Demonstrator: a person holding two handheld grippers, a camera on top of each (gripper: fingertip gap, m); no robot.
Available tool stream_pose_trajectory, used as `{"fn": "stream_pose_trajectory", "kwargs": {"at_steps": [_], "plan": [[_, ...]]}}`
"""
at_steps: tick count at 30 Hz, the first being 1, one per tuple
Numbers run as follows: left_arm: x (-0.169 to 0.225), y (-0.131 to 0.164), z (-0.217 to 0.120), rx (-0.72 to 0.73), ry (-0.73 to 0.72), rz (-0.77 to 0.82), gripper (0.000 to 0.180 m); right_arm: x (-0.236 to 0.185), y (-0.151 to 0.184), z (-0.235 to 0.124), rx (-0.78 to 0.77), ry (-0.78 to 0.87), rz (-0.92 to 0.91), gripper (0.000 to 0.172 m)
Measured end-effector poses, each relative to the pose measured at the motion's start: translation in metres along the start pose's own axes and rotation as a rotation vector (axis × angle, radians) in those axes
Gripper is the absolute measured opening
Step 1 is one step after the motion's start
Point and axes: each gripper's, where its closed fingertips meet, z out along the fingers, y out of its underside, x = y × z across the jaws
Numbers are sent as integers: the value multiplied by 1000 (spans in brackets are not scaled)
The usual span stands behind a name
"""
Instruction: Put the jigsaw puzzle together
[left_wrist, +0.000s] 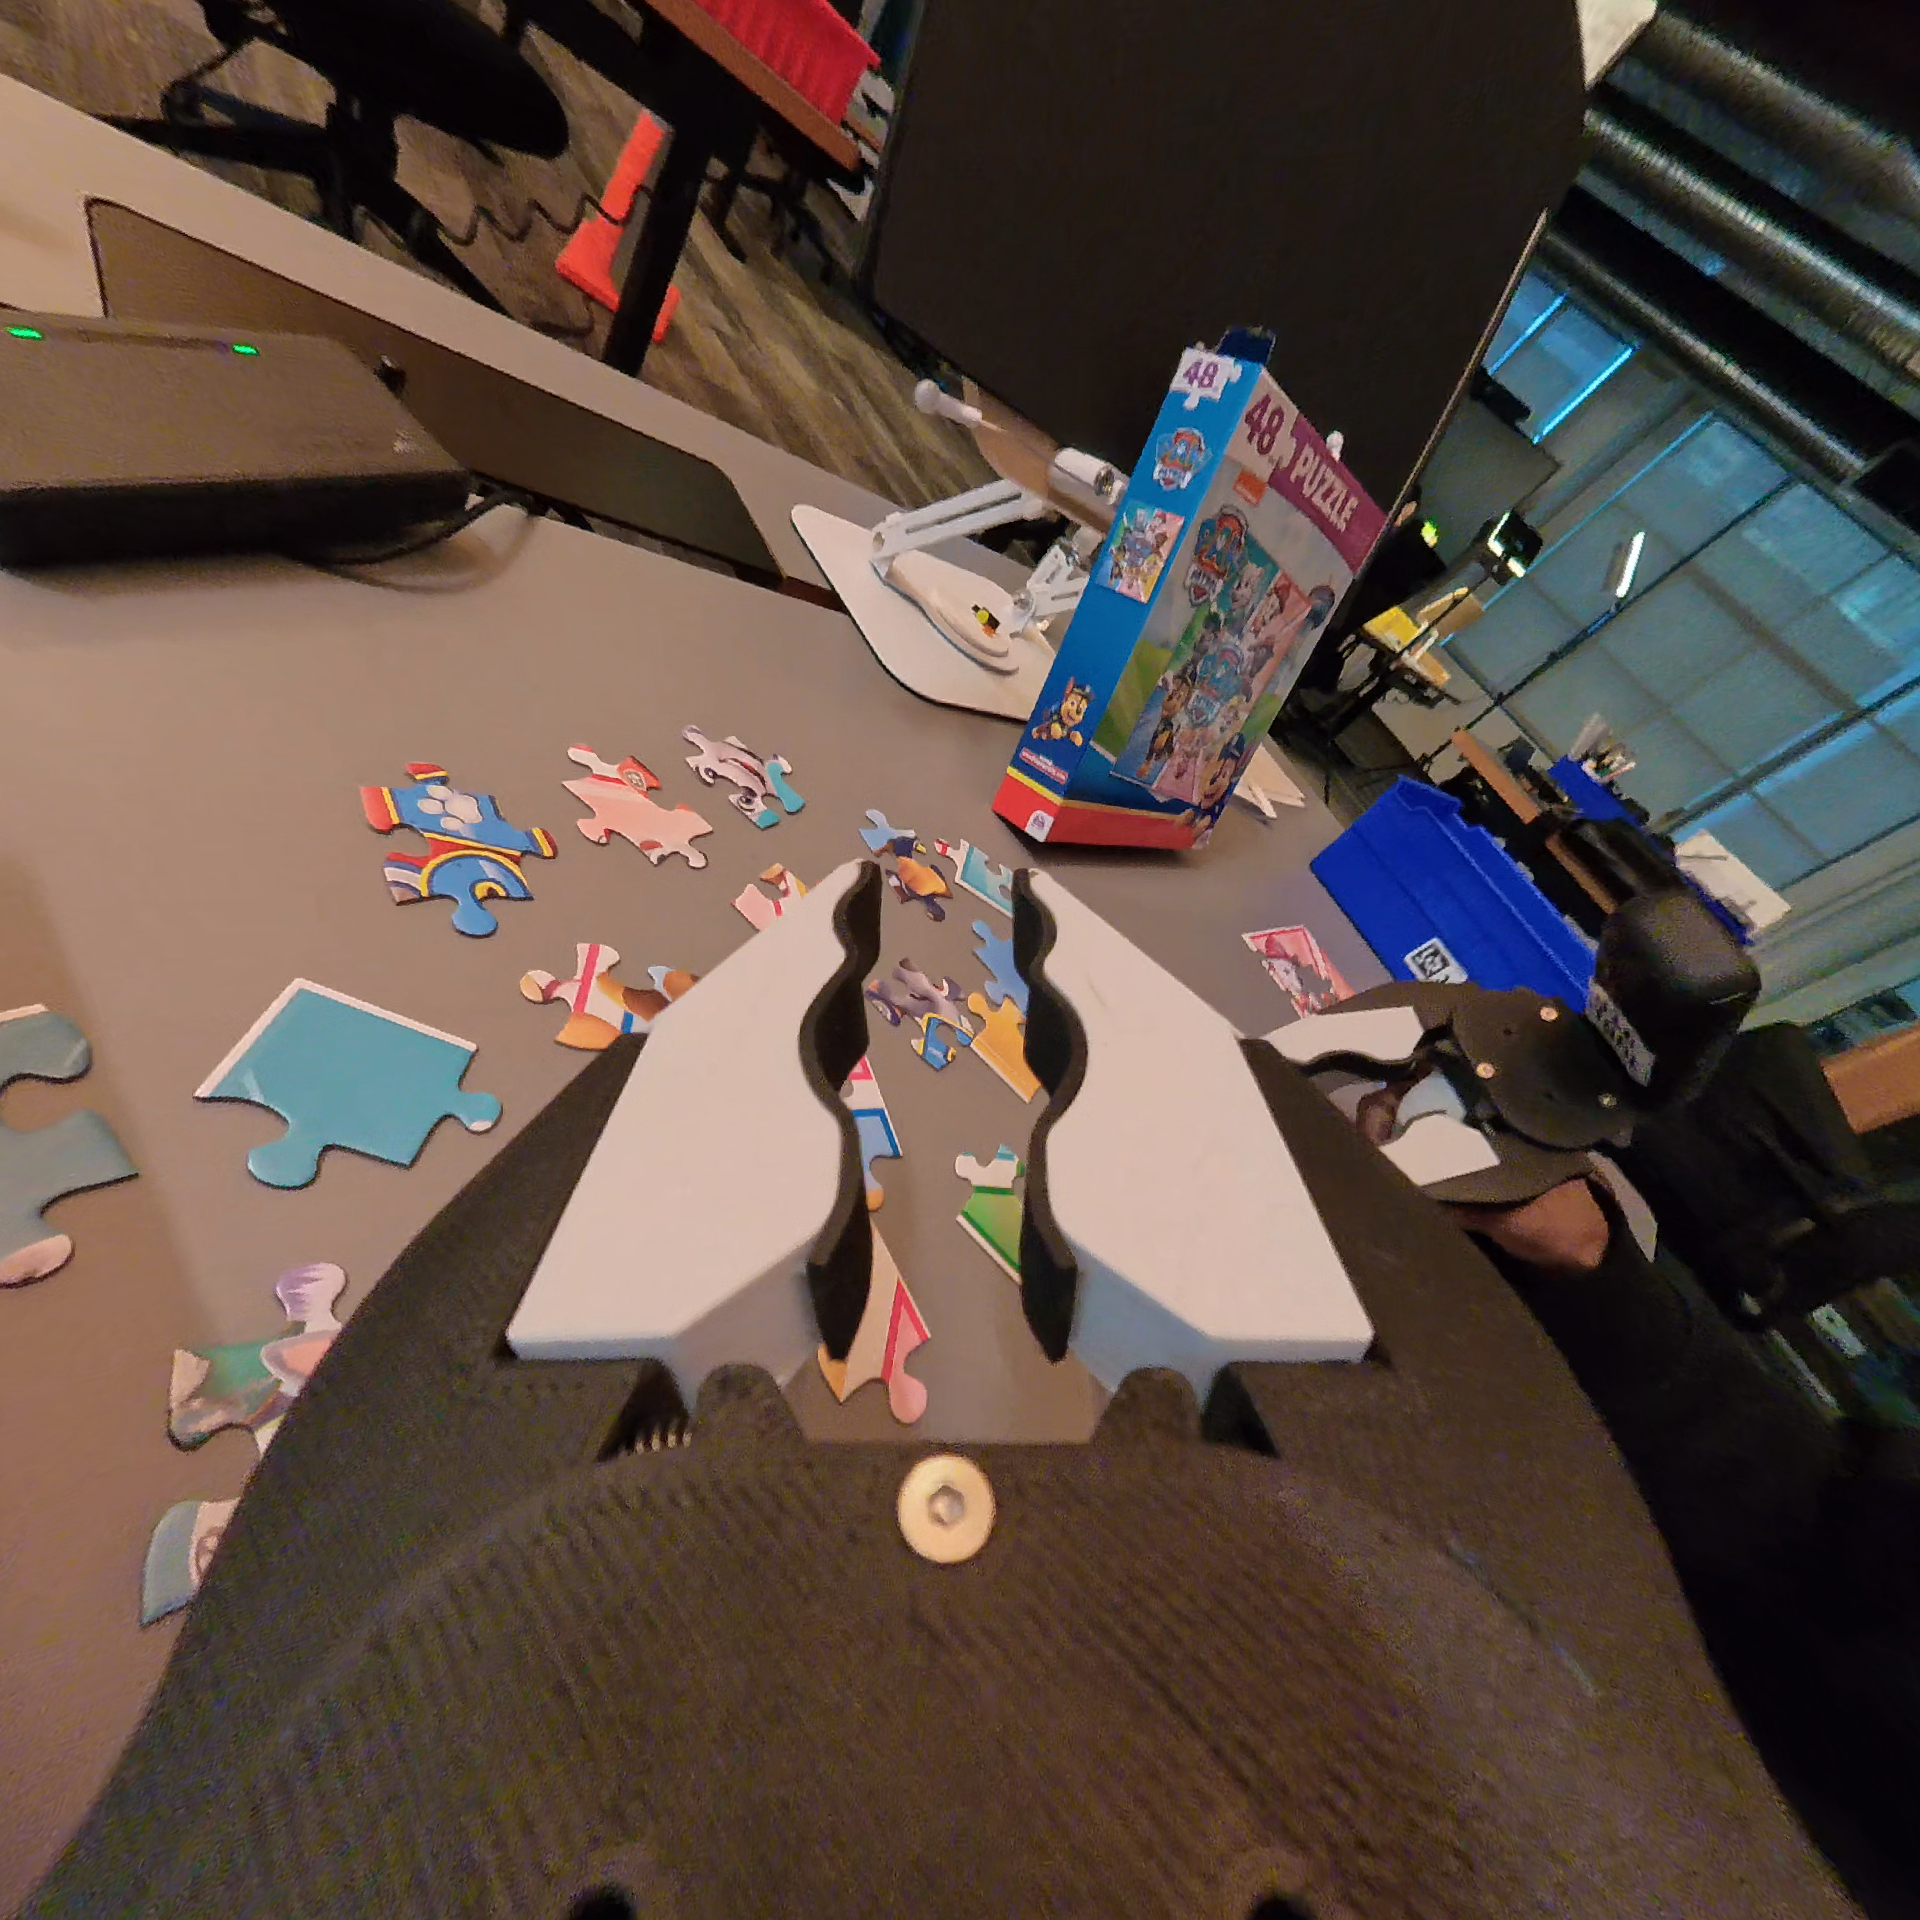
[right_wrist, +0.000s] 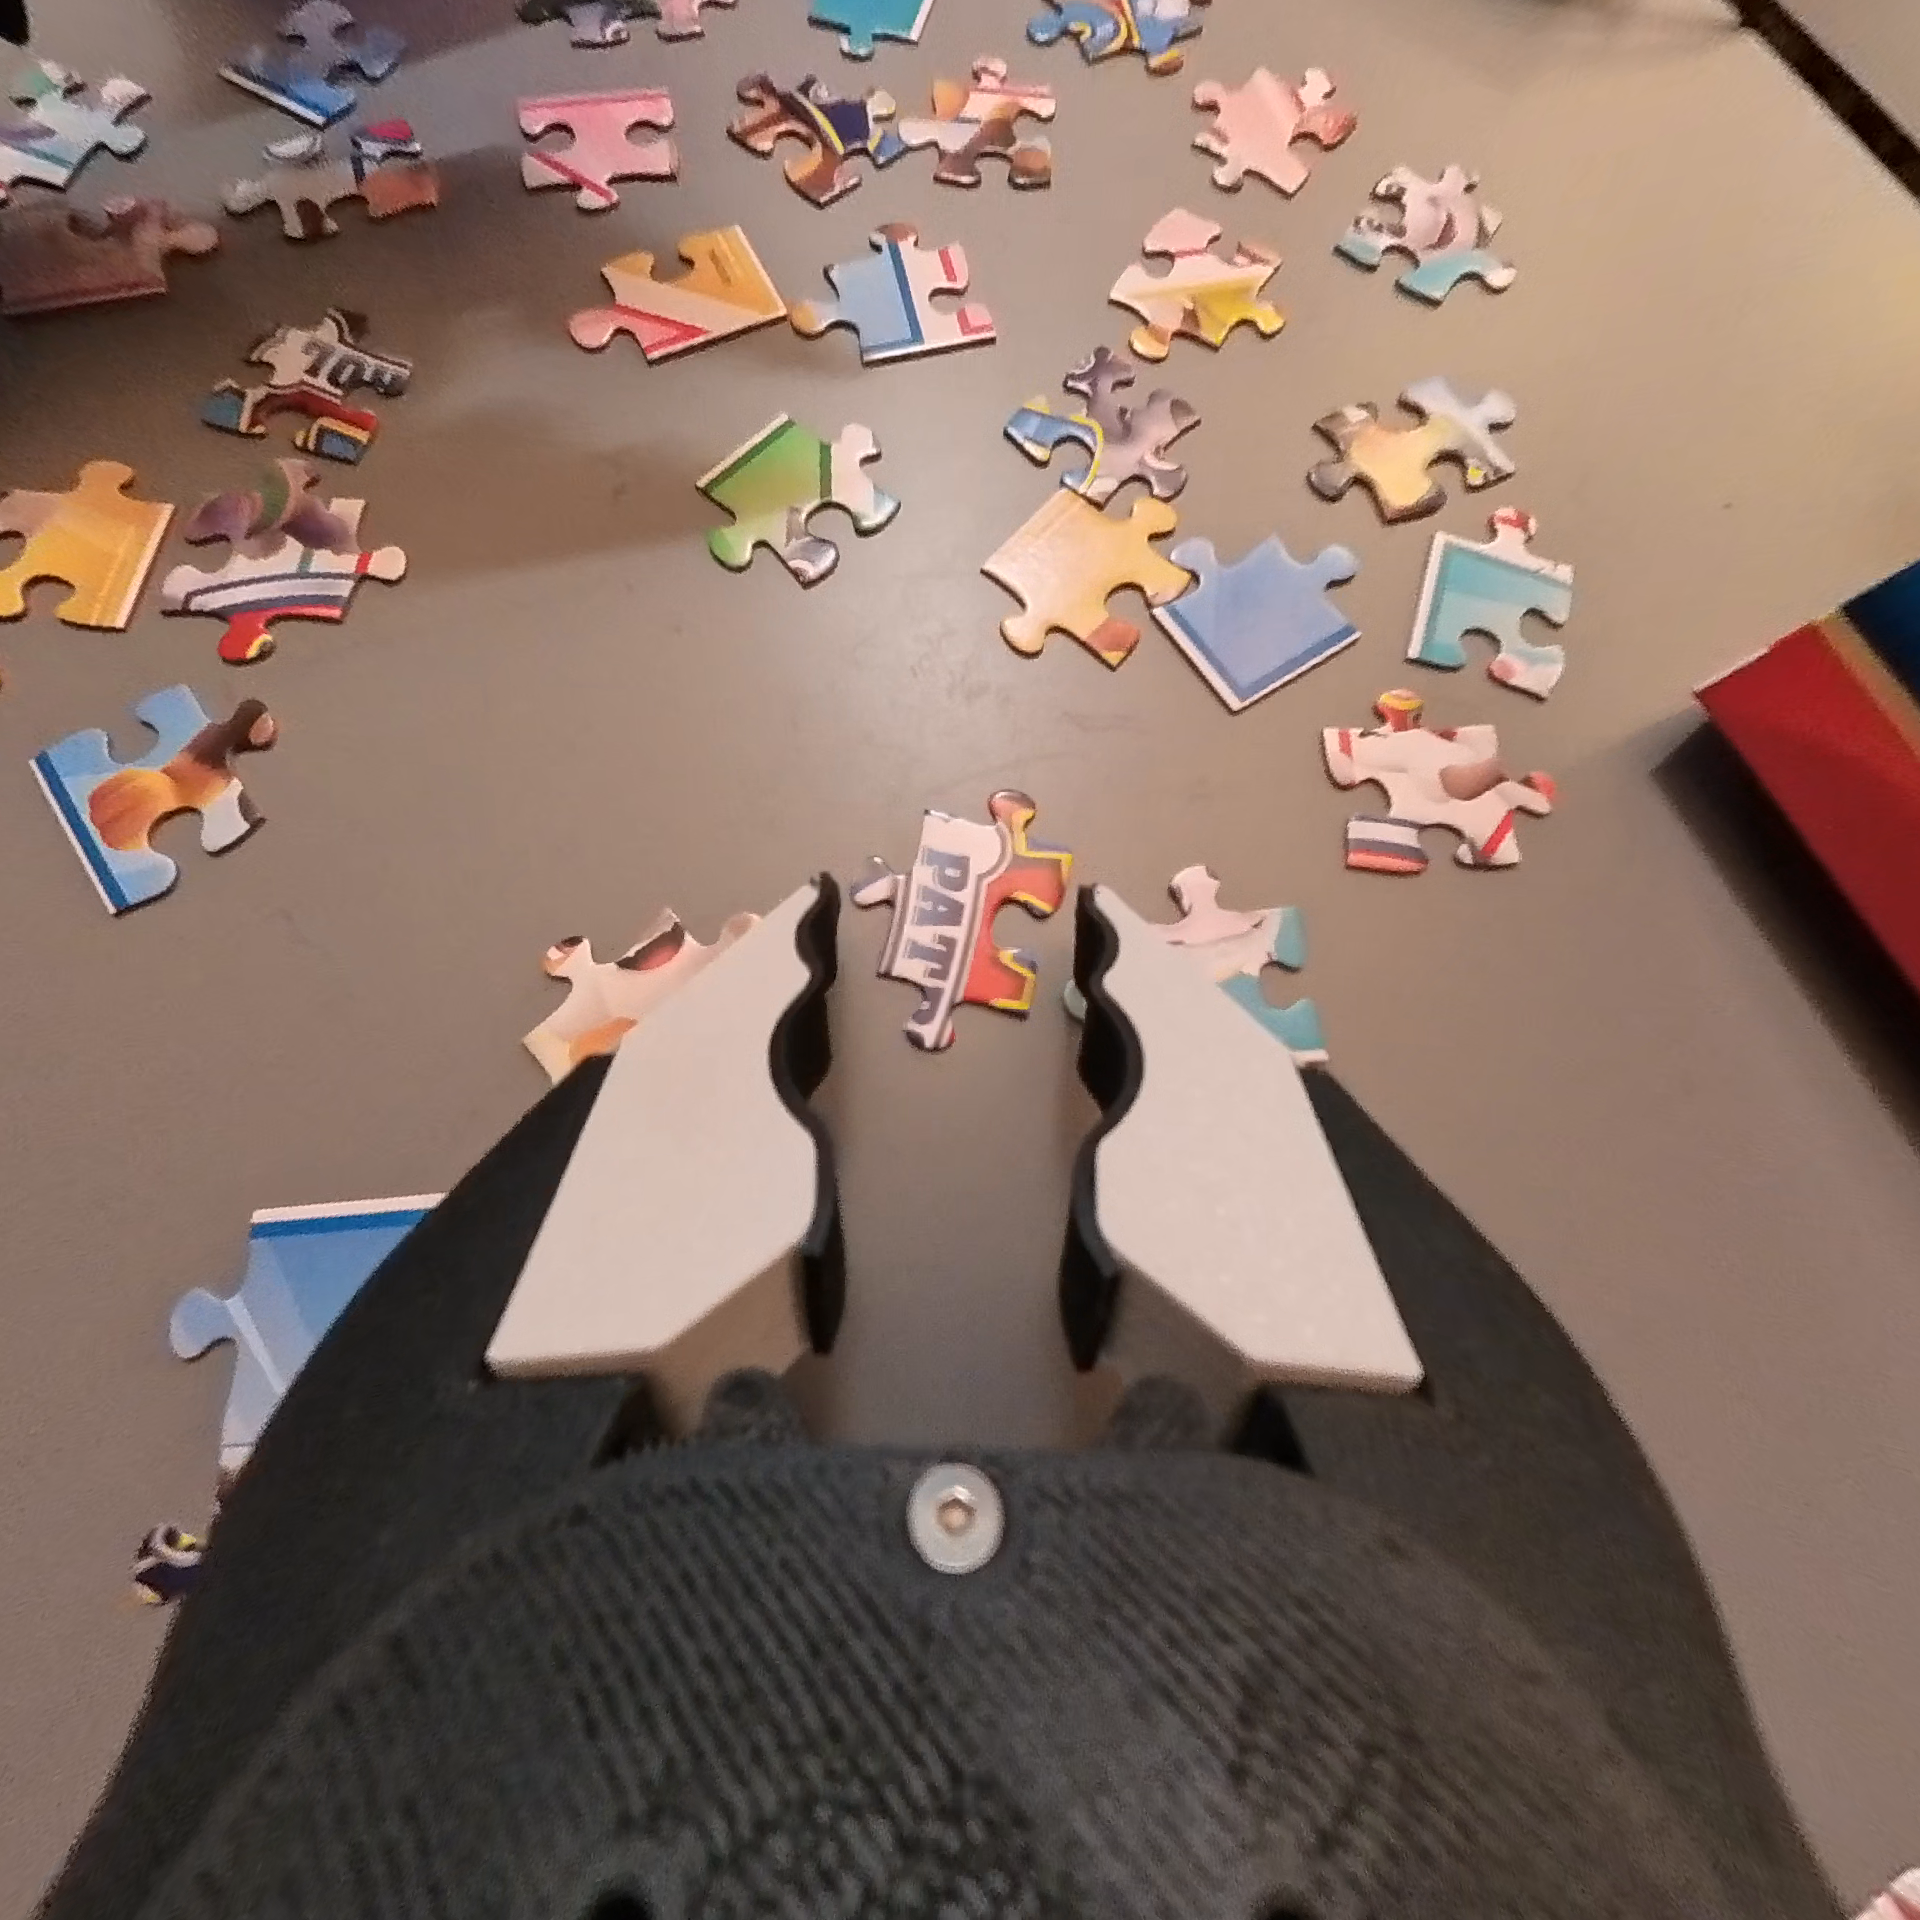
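Glossy cardboard puzzle piece (right_wrist: 961, 920) flat between right gripper's (right_wrist: 956, 909) parted, empty fingers (right_wrist: 805, 997).

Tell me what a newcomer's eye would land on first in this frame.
Loose, colourful puzzle pieces scattered across the grey table stand out first. The right gripper hangs open over them, with a red, white and blue lettered piece lying flat between its fingertips, untouched by either pad. In the left wrist view, the left gripper is open and empty, and a bright puzzle box stands upright beyond it, by the table's far edge.
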Motion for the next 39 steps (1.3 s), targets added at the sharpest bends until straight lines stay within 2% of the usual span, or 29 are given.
{"fn": "stream_pose_trajectory", "kwargs": {"at_steps": [7,15,19,23,26,27,29,34,39], "plan": [[-1,-5,-3,40,17,-39,27,-9,5,9,-16,-42,19,46],[1,-5,-1,35,17,-21,27,-1,10,7,-34,-17,30,33],[2,-5,-1,37,21,-24,27,1,19,-3,-77,-52,-1,20],[2,-5,-1,35,22,-21,28,-9,32,-19,-107,-148,-69,20],[3,-5,-1,33,22,-19,28,-23,47,-38,-123,-288,-46,19],[3,-5,-1,34,22,-18,28,-26,54,-45,-137,-327,-28,7],[3,-5,-1,35,22,-17,28,-27,66,-57,-143,-383,10,2],[2,-3,2,25,16,-16,28,-9,82,-76,-140,-348,38,1],[3,1,7,7,12,-12,28,-6,80,-74,-137,-303,4,7]]}}
